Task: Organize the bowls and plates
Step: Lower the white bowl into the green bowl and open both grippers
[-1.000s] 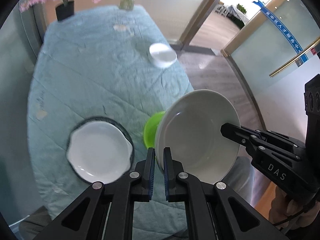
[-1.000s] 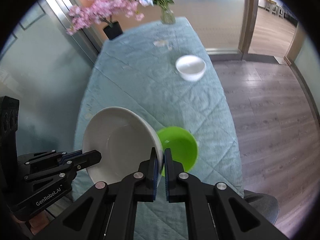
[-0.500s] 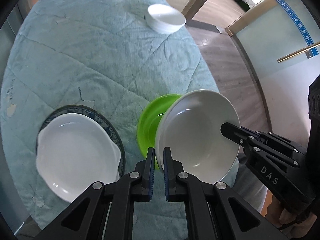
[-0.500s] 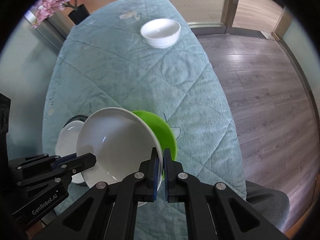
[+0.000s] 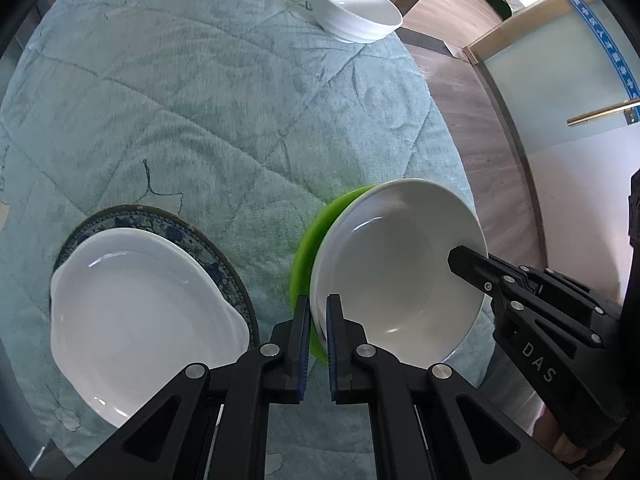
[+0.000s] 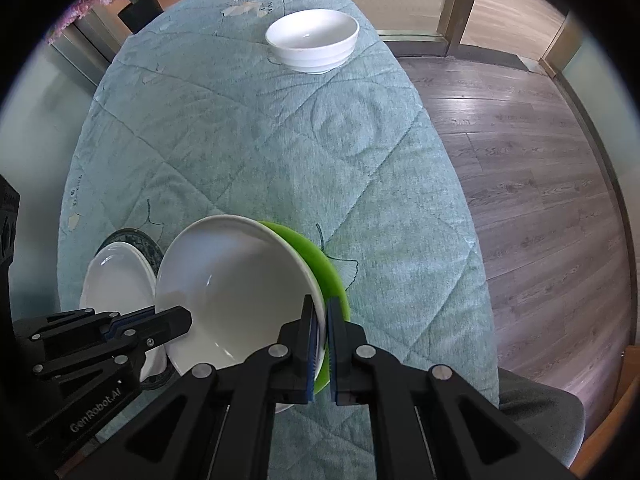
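Evidently stiff, slick and breakable, the white bowl (image 5: 396,272) hangs between the left gripper (image 5: 318,316) and right gripper (image 6: 324,320), each clamped on opposite rim edges.

Tilted white bowl (image 5: 394,264) over green bowl (image 5: 310,240), beside stacked plates (image 5: 136,312)

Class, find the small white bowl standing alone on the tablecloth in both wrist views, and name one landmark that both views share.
Left wrist view: small white bowl, top, right of centre.
Right wrist view: top centre.
Shared landmark: the green bowl beneath the held white dish.
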`<state>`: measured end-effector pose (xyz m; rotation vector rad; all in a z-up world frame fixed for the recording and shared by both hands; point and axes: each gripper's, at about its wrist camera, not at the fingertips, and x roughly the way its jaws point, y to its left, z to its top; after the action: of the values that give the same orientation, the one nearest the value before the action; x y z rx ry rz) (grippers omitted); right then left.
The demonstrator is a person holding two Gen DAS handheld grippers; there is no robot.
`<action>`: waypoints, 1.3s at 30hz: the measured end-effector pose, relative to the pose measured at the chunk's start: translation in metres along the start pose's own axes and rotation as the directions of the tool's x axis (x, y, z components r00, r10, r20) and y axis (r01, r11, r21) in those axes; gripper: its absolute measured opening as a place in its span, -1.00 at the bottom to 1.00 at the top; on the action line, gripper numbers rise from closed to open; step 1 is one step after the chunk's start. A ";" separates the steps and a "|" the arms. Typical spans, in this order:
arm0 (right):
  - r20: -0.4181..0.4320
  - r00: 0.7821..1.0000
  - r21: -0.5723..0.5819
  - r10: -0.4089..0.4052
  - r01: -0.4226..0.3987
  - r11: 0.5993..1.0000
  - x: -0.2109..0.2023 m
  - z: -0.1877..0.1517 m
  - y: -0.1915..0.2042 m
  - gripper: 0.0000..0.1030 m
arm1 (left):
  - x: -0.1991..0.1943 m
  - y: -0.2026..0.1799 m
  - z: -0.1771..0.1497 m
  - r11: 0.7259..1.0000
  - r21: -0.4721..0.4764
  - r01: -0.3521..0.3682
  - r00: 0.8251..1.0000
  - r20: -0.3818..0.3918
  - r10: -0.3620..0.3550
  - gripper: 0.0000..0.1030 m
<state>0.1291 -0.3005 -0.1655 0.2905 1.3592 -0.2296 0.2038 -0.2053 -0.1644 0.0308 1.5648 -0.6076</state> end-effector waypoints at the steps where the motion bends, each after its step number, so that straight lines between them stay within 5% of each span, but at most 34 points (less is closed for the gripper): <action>1: 0.001 1.000 -0.003 -0.008 0.008 1.000 0.001 0.000 0.000 -0.92 | -0.001 0.001 -0.001 1.000 -0.002 0.004 1.000 0.000 -0.004 -0.92; 20: -0.005 0.999 -0.032 -0.049 0.049 0.998 0.009 -0.001 0.005 -0.86 | -0.039 0.012 -0.013 1.000 0.004 -0.004 0.996 0.091 0.003 -0.91; 25: -0.004 1.000 -0.016 -0.003 0.003 1.000 -0.003 -0.001 0.001 -0.48 | -0.053 0.016 -0.016 1.000 -0.011 -0.026 0.986 0.163 0.027 -0.91; 29: 0.009 1.000 0.009 0.015 -0.015 1.000 -0.012 -0.001 -0.007 -0.45 | -0.065 0.017 -0.019 0.998 -0.013 -0.055 0.968 0.244 0.057 -0.86; 31: 0.007 1.000 0.026 0.023 -0.024 0.999 -0.015 -0.001 -0.013 -0.45 | -0.072 0.017 -0.019 0.998 -0.008 -0.066 0.960 0.271 0.066 -0.75; 32: -0.005 0.999 0.024 0.032 -0.031 0.999 -0.015 0.000 -0.014 -0.45 | -0.077 0.016 -0.020 0.997 -0.009 -0.074 0.955 0.287 0.073 -0.42; 33: -0.019 0.999 0.020 0.038 -0.038 0.999 -0.016 0.000 -0.015 -0.45 | -0.081 0.016 -0.020 0.996 -0.017 -0.082 0.949 0.304 0.084 0.25; 35: -0.016 0.999 0.018 0.033 -0.033 0.999 -0.022 -0.001 -0.016 -0.43 | -0.096 0.017 -0.024 0.990 -0.054 -0.128 0.912 0.385 0.139 0.73; 36: -0.002 0.999 0.015 0.036 -0.036 0.999 -0.027 0.000 -0.016 -0.20 | -0.107 0.017 -0.029 0.989 -0.057 -0.140 0.879 0.452 0.150 0.81; 37: 0.021 0.999 0.012 0.046 -0.046 0.999 -0.034 0.000 -0.016 0.30 | -0.116 0.016 -0.032 0.985 -0.061 -0.164 0.855 0.490 0.173 0.87; 39: 0.069 0.997 0.004 0.047 -0.048 0.999 -0.047 0.002 -0.016 0.68 | -0.123 0.015 -0.034 0.973 -0.081 -0.218 0.829 0.510 0.228 0.96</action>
<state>0.1165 -0.3160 -0.1198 0.3169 1.2827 -0.2023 0.1910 -0.1376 -0.0561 0.0324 1.0199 -0.3713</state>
